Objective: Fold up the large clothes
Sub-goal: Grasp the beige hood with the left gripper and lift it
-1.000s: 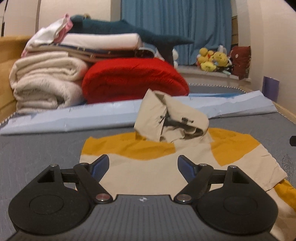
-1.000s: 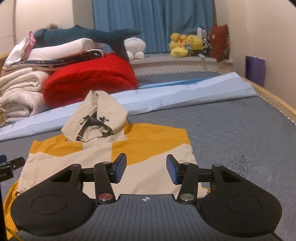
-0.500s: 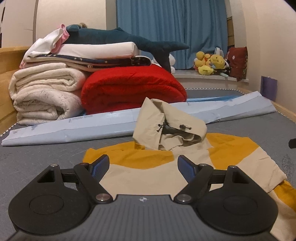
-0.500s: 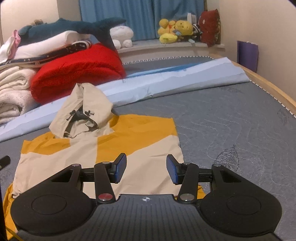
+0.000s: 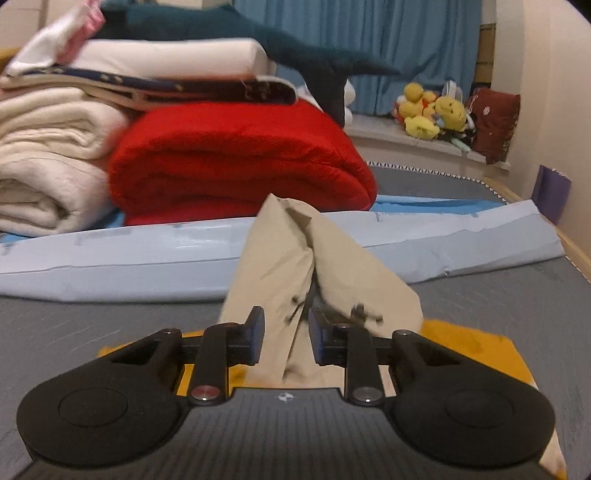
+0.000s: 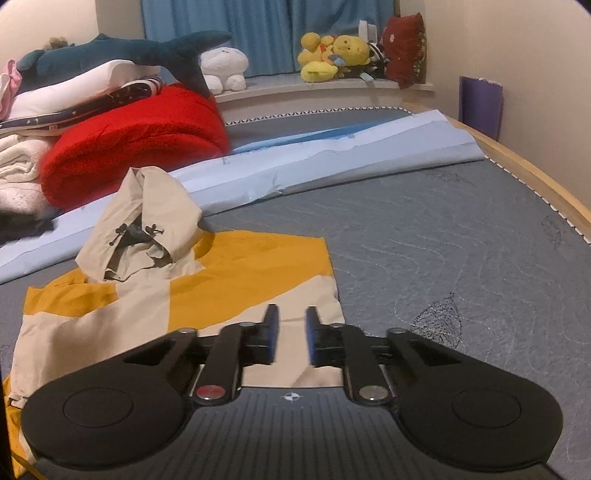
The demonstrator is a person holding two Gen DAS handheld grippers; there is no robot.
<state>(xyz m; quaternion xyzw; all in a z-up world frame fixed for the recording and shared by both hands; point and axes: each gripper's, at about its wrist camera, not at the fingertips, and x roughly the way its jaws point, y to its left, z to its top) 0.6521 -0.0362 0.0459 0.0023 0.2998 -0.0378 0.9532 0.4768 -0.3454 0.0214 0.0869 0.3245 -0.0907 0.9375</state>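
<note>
Hoodie flat on mattress, hood between left tongs

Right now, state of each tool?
Left tool: just been closing, hood between its jaws; grip cannot be told.
Right tool: just been closing, narrow gap, holding nothing visible.

This is a bedroom in a home. The work surface is a grey quilted mattress with a wooden bed frame along its right side. At the far left lies a pile of folded bedding: a red fleece blanket, cream blankets and a white pillow, with a dark blue plush shark on top. A light blue sheet crosses the mattress. At the far end, blue curtains hang over a window ledge that carries yellow soft toys and a white plush toy
</note>
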